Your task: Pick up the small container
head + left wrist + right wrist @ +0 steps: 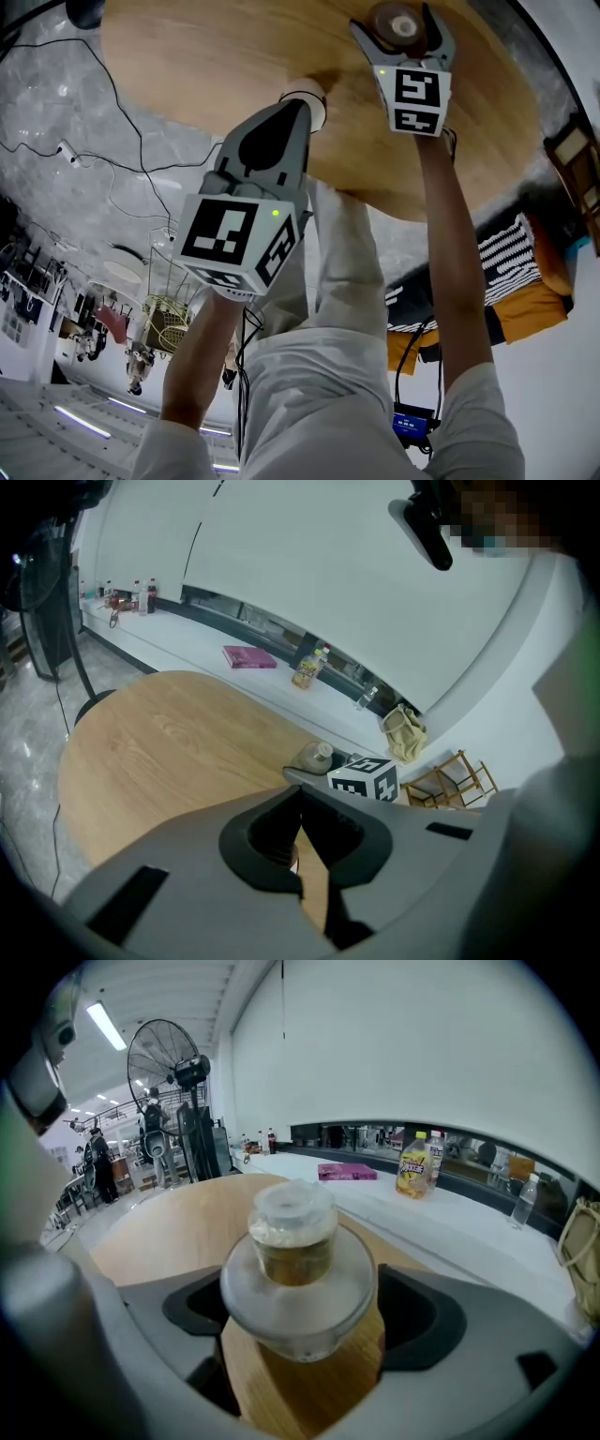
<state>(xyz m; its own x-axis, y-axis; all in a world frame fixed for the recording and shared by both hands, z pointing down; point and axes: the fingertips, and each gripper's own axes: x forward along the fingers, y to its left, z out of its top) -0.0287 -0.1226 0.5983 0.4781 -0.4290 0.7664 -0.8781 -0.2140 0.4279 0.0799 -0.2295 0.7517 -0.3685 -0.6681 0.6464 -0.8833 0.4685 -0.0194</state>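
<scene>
Round wooden table (178,1218), light grain, top surface clean. Behind it a white counter (450,1213) runs along the wall. A group of small bottles (141,596) stands at the counter's left end. A pink book (347,1172) lies flat near its middle. A yellow drink bottle (413,1164) stands upright just to the right of the book, and a clear bottle (525,1200) stands further right. A beige bag (405,733) is slumped at the right end. A wooden folding rack (455,778) sits beyond the bag. A standing fan (169,1058) is left of the table. Loose cables (103,159) trail over the grey floor, and a striped cloth (511,253) lies below the table's edge.
</scene>
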